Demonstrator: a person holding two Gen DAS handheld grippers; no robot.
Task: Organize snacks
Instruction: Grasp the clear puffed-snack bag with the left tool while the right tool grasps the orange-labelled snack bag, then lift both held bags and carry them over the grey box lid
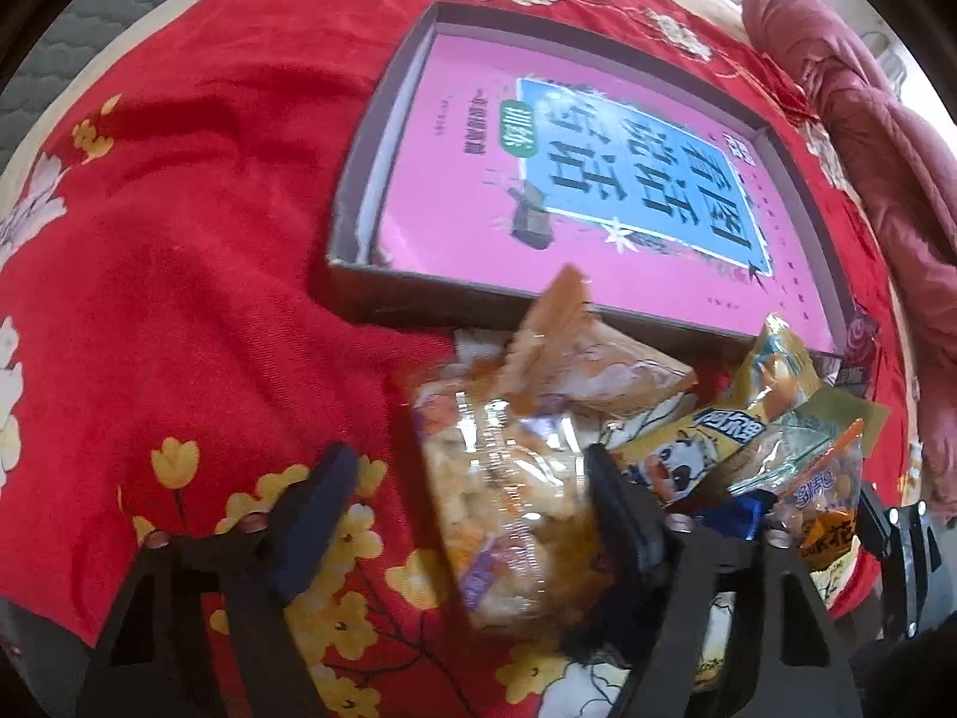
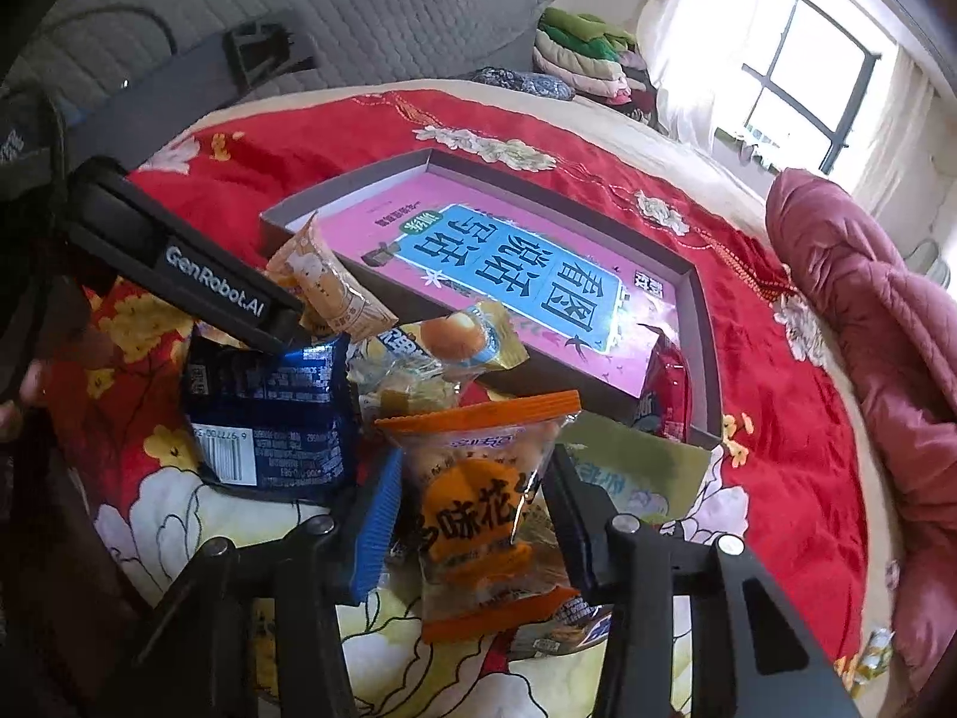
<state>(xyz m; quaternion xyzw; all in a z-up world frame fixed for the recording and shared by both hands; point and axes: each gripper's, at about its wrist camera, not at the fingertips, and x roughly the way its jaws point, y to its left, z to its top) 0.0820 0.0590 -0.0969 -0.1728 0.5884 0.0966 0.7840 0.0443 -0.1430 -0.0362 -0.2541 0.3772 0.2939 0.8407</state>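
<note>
A heap of snack packets lies on the red flowered cloth in front of a shallow grey box (image 1: pixel 383 299) (image 2: pixel 697 299) lined with a pink book. My left gripper (image 1: pixel 466 472) is open around a clear bag of pale snacks (image 1: pixel 508 496), its fingers apart on either side. My right gripper (image 2: pixel 472 484) is open around an orange-edged peanut packet (image 2: pixel 478 514), which also shows in the left wrist view (image 1: pixel 825 502). A blue packet (image 2: pixel 269 419) and a yellow packet (image 2: pixel 460 335) lie beside it. The left gripper's body (image 2: pixel 197 275) reaches in from the left.
A red packet (image 2: pixel 664 395) lies in the box's near corner. A crumpled pink quilt (image 2: pixel 885 329) lies at the right. Folded clothes (image 2: pixel 592 54) and a window (image 2: pixel 807 72) are at the back. A grey mattress (image 2: pixel 359 6) lies behind the cloth.
</note>
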